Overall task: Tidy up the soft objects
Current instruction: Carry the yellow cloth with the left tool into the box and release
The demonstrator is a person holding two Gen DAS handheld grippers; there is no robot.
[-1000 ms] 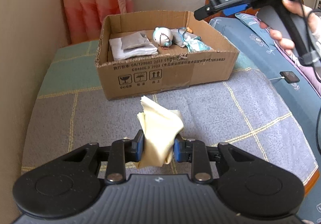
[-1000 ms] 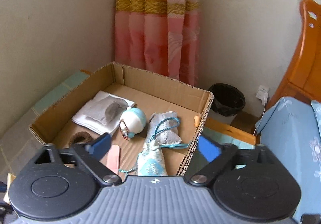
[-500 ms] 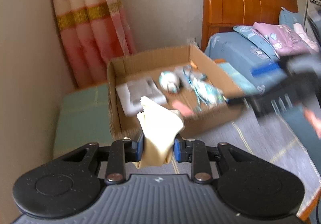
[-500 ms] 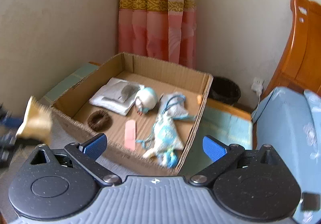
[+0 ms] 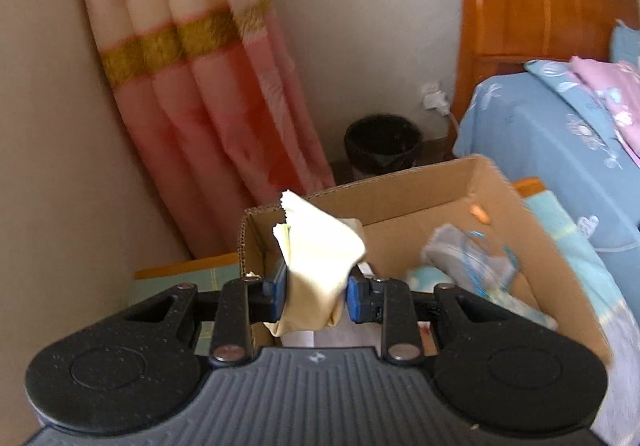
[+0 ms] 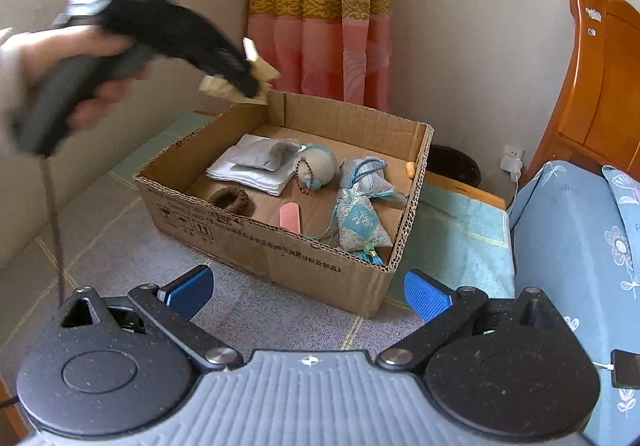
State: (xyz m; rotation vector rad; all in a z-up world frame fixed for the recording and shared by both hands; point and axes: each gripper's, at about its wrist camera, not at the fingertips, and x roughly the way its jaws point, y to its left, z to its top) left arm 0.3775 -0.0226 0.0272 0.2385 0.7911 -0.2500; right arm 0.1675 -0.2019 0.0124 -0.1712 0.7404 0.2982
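My left gripper (image 5: 316, 292) is shut on a pale yellow cloth (image 5: 318, 254) and holds it in the air over the near left part of the cardboard box (image 5: 404, 182). The right wrist view shows that gripper (image 6: 244, 86) with the cloth (image 6: 218, 88) above the box's far left corner. My right gripper (image 6: 306, 292) is open and empty, in front of the box (image 6: 280, 258). Inside lie folded grey cloths (image 6: 252, 166), a round plush toy (image 6: 318, 166), blue sachets (image 6: 360, 218), a brown ring (image 6: 232, 200) and a pink strip (image 6: 289, 216).
The box stands on a grey blanket (image 6: 120, 242) with yellow lines. A wall runs along the left, a pink curtain (image 6: 320, 14) hangs behind. A black bin (image 5: 382, 142) stands past the box. A blue bed (image 6: 576, 246) and wooden headboard (image 6: 600, 78) are on the right.
My left gripper has lifted the yellow cloth off the blanket and carried it forward over the box. My right gripper has drawn back from over the box, still open.
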